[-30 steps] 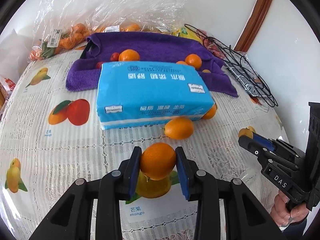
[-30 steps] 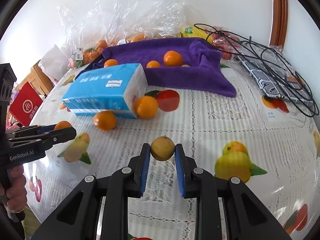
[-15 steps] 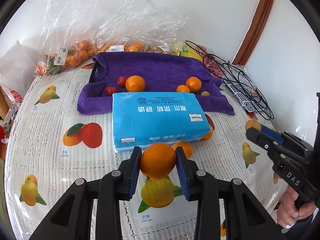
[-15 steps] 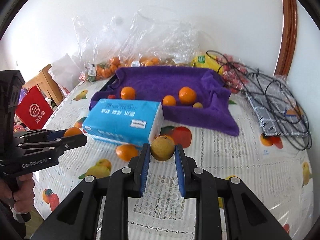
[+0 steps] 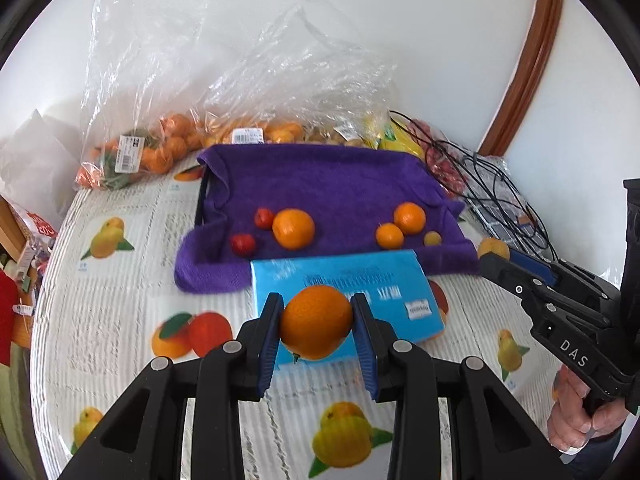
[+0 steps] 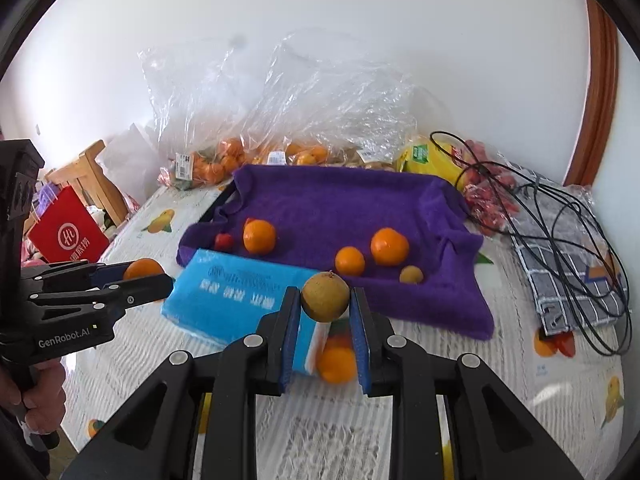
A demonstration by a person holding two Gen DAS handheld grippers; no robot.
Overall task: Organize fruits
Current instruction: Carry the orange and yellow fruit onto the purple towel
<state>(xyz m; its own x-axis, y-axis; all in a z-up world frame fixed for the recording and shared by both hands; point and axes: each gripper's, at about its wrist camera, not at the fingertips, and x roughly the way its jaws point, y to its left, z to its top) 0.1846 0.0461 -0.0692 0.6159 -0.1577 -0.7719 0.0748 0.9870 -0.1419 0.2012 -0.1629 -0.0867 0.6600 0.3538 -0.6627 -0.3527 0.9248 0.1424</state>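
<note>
My left gripper point(image 5: 316, 322) is shut on an orange point(image 5: 316, 322), held in the air over the blue tissue pack point(image 5: 384, 284). My right gripper point(image 6: 325, 298) is shut on a small yellow-brown fruit point(image 6: 325, 298), also lifted above the table. Each gripper shows in the other's view: the right one point(image 5: 496, 254) at the right edge, the left one point(image 6: 148, 274) at the left edge. Beyond the pack lies a purple towel point(image 5: 340, 184) point(image 6: 340, 204) bearing oranges point(image 5: 293, 229) point(image 6: 389, 246), small red fruits point(image 5: 242, 243) and a small yellow-brown fruit point(image 6: 411, 274).
A loose orange point(image 6: 337, 362) lies by the tissue pack's near corner. Clear plastic bags of oranges point(image 5: 160, 152) stand against the wall behind the towel. Black cables point(image 6: 560, 216) and a checked cloth point(image 6: 568, 264) lie to the right. A red bag point(image 6: 66, 236) and wooden chair are off the table's left.
Both grippers have risen and pulled back with their fruits still held. The table, tissue pack and towel look farther away and lower in both views.
</note>
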